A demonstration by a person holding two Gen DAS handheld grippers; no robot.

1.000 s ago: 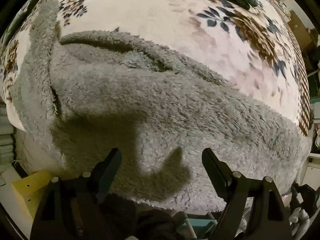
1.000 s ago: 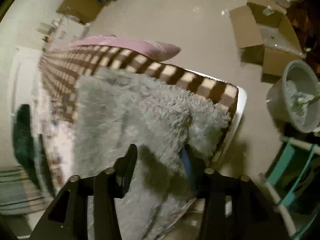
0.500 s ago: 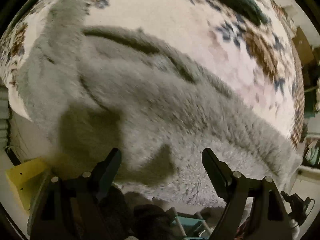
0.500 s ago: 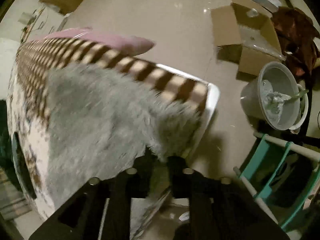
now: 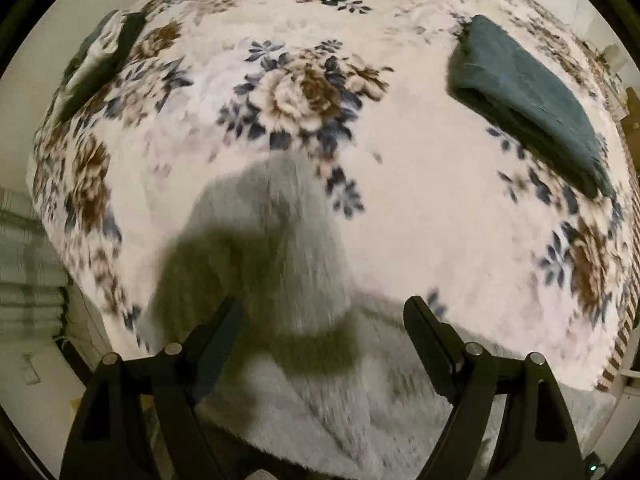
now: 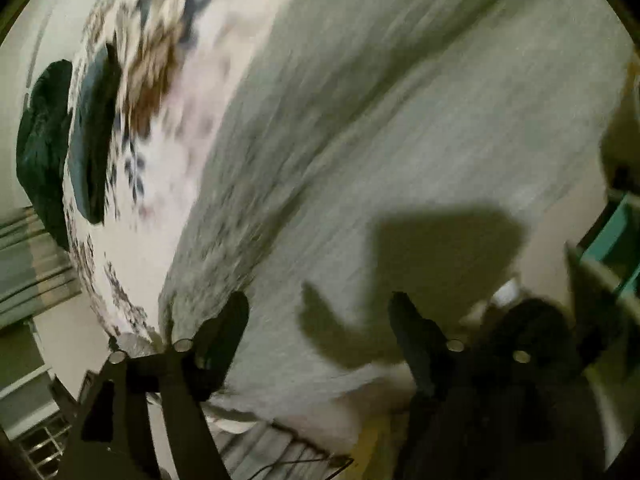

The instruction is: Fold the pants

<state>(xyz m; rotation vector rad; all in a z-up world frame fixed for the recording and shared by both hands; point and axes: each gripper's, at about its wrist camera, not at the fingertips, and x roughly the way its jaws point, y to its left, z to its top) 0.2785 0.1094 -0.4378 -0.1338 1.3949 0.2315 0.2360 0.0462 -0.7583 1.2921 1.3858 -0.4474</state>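
The grey fleece pants [image 5: 288, 264] lie on a floral bedspread [image 5: 420, 208]. In the left wrist view one leg end reaches up between the fingers and the rest spreads along the bottom. My left gripper [image 5: 322, 316] hangs open above the fabric, nothing pinched. In the right wrist view, blurred by motion, the pants [image 6: 380, 128] fill most of the picture. My right gripper [image 6: 320, 312] is over them with its jaws opening and apart; no cloth is pressed between them. Both grippers cast shadows on the fleece.
A folded dark green garment [image 5: 528, 96] lies on the bed at the right, and another dark garment [image 5: 100, 56] at the far left edge. Dark green cloth [image 6: 92, 136] also lies at the left in the right wrist view. The bed edge runs left; teal furniture [image 6: 616, 236] stands at the right.
The right gripper, shut on the pants' end at the bed's corner, let go, spread its jaws and swept across over the fleece. The left gripper, open throughout, travelled toward the leg end.
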